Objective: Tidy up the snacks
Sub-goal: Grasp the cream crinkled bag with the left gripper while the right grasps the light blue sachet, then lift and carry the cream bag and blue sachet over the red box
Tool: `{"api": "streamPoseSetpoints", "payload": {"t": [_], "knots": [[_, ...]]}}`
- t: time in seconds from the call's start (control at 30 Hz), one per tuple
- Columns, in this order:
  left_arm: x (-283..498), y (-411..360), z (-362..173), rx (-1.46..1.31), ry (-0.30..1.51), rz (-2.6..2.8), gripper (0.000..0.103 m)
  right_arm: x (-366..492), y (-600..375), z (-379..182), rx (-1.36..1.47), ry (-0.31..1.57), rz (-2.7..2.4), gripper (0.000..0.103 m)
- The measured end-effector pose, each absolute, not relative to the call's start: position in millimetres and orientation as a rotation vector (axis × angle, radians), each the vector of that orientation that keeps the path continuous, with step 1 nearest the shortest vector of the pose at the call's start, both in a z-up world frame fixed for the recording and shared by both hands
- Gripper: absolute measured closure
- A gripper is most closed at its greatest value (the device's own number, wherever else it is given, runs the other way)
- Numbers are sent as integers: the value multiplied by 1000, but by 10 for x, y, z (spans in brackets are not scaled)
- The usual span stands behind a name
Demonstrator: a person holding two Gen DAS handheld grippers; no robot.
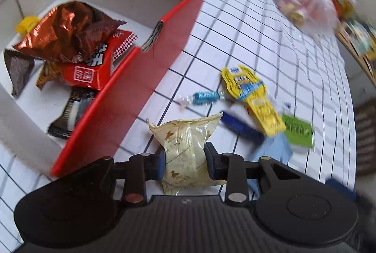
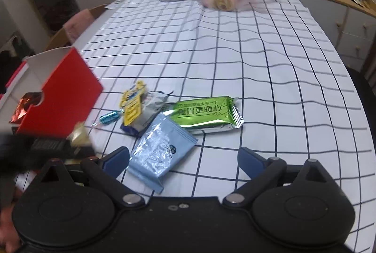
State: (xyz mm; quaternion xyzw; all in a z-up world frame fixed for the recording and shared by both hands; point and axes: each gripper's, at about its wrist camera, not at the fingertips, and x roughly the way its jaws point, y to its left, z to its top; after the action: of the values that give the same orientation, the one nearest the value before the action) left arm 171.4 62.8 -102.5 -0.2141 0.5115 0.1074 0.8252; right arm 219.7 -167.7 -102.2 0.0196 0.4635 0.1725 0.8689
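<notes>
Left gripper (image 1: 185, 160) clamps cream snack packet (image 1: 185, 147), red box (image 1: 131, 79) beside it; right gripper (image 2: 183, 161) wide, straddling light-blue packet (image 2: 157, 152), pads clear.

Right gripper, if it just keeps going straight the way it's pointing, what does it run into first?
Most likely the light blue packet. It lies on the checked tablecloth just ahead of the open right gripper, nearer its left finger. The green packet lies beyond it. Depth is hard to judge in this fisheye view.
</notes>
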Motion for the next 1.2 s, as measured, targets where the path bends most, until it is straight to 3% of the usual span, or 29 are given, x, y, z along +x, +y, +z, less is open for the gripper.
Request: {"api": "streamPoseSetpoints", "payload": {"t": [0.33,0.63,0.73,0.97,1.2], "knots": [[1142,682,-890,-306,1058,62,71,2272,-1257,-1145,24,1005,291,7],[988,755,-845,-263,1054,-8,71,2328,-1040,-1278,20,1030,165,17],[966,809,-839,-268,1053,-6,71,2307,-1017,-1320,32,1042,138,24],[951,856,-830,-268,1061,-20,71,2233,-1005,-1366,46,1053,123,54],[925,882,-798,-263,1063,-47,71,2113,-1089,-1301,71,1040,115,57]]}}
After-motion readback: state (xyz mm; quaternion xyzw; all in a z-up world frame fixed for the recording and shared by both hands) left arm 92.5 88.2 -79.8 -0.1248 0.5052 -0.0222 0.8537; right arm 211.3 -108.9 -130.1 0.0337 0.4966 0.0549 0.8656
